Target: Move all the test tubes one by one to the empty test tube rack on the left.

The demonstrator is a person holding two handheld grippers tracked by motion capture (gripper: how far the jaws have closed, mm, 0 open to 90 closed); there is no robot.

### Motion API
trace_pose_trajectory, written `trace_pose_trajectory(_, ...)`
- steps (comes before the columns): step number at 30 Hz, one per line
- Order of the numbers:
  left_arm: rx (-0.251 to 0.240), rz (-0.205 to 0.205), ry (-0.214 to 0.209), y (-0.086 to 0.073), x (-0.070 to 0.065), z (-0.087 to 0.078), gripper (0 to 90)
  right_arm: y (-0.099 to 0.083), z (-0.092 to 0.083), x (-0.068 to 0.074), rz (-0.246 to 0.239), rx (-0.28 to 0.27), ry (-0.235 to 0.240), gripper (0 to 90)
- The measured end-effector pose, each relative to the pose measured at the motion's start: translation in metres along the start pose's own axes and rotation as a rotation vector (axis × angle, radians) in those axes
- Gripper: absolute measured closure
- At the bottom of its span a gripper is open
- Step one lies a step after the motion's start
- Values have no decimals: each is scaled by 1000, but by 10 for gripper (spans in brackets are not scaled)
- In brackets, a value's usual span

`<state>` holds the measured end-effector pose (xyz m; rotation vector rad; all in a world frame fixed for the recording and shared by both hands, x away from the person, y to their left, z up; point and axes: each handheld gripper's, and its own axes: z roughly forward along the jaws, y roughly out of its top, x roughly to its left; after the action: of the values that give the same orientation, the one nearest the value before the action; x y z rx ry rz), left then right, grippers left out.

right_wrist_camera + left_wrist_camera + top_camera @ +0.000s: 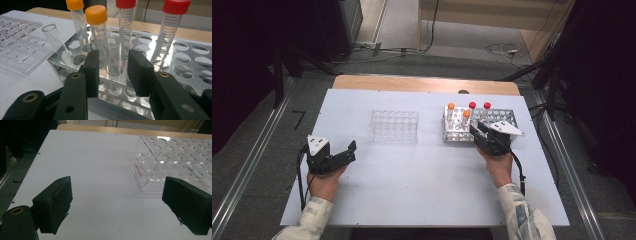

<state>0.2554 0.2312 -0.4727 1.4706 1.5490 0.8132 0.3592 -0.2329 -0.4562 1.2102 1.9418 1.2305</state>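
Two uncapped tubes (113,56) by right hand-held gripper (113,72), jaws apart around one.

Two orange-capped clear plastic tubes (96,30), two red-capped ones (125,27), seemingly two uncapped glass tubes (113,56), one perforated metal rack (180,67), one clear acrylic rack (394,125).

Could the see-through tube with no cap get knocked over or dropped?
Maybe. The right gripper has the uncapped glass tube between its pads with gaps showing, so a poor squeeze might let it slip. The orange-capped tube stands right beside it and could get bumped. Another open tube already leans in the metal rack.
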Motion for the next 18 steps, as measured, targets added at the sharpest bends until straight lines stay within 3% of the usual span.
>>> trace_pose_trajectory(18,4,-2,2,0,0,0,97,-1,11,2,-12,-3,-5,671)
